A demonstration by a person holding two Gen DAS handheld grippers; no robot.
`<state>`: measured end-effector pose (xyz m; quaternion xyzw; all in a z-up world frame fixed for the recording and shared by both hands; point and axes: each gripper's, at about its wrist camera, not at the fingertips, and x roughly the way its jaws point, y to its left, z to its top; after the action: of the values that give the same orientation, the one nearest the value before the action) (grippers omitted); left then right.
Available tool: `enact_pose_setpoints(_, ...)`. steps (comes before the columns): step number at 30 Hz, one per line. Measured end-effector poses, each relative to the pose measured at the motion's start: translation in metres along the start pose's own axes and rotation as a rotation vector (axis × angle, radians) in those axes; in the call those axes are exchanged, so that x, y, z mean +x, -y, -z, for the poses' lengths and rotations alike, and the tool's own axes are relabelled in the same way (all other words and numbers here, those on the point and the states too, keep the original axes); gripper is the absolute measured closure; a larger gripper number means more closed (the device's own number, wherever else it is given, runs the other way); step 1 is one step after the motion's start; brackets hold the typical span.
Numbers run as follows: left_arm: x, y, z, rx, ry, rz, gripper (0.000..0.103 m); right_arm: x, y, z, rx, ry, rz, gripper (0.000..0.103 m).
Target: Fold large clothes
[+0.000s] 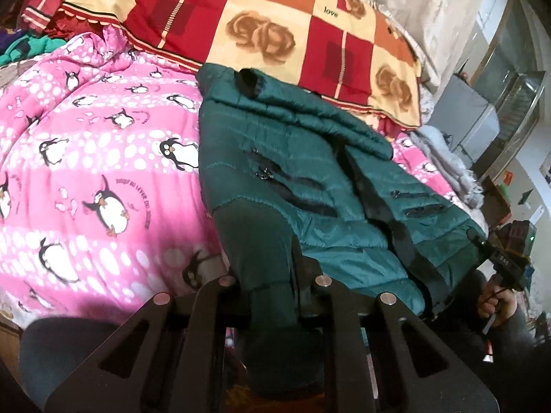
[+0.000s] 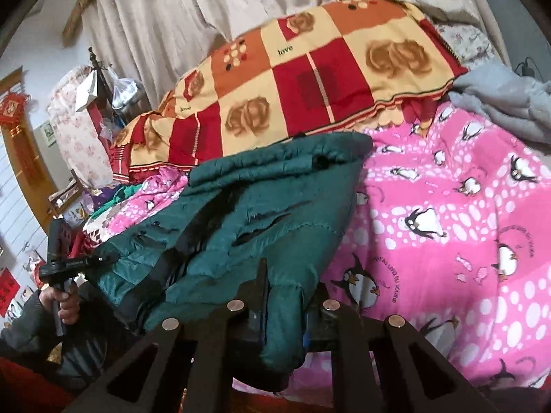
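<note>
- The left gripper (image 1: 275,275) is clamped on the near hem of the dark green puffer jacket (image 1: 303,186); in its own wrist view the fabric is pinched between the closed fingers and bunches up over them.
- The right gripper (image 2: 282,296) is likewise closed on green cloth, at the hem's other corner; a thick fold of jacket sits between its fingers and droops over the crossbar.
- Judging by the two grips along one edge, the jacket is held this way so that the hem can be carried up and over toward the collar end as one fold. Holding both corners should keep the edge straight.
- Each wrist view shows the other tool at the jacket's far corner, with the person's hand (image 2: 63,304) around its handle.
- The jacket lies front-up on the pink penguin-print quilt (image 1: 93,179), its black zip strip running down the middle and one sleeve already laid across the upper body.
- Beyond the jacket's collar end lies a red and cream checked blanket (image 1: 268,24) with rose motifs.
- A grey garment (image 2: 506,99) is heaped beyond the jacket on the quilt's far side.
- No basket, box or other container is visible near the jacket, so nothing can be said about contents.
</note>
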<state>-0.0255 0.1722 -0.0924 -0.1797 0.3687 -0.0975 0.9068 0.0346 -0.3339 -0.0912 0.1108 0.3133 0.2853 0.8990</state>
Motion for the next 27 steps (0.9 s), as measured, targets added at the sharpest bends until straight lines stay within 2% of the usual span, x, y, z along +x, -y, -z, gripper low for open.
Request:
enact_pose_setpoints(8, -0.038, 0.014, 0.012, -0.001, 0.047, 0.022, 0.091, -0.048, -0.017, 0.002, -0.032, 0.034, -0.021, 0.091)
enact_pose_setpoints(14, -0.063, 0.008, 0.019, -0.079, 0.116, 0.07, 0.091, -0.071, -0.025, 0.008, -0.041, 0.059, -0.028, 0.091)
enact_pose_setpoints(17, -0.062, 0.002, 0.018, -0.125, 0.136, 0.086, 0.091, -0.076, -0.024, 0.011, -0.039, 0.069, -0.025, 0.091)
enact_pose_setpoints(22, -0.046, -0.001, 0.004, -0.168, 0.142, 0.035, 0.091, -0.06, -0.017, 0.004, -0.007, 0.075, 0.004, 0.091)
enact_pose_setpoints(27, -0.036, 0.017, -0.027, -0.078, 0.193, -0.031, 0.091, -0.042, -0.016, -0.018, -0.015, 0.1, 0.054, 0.091)
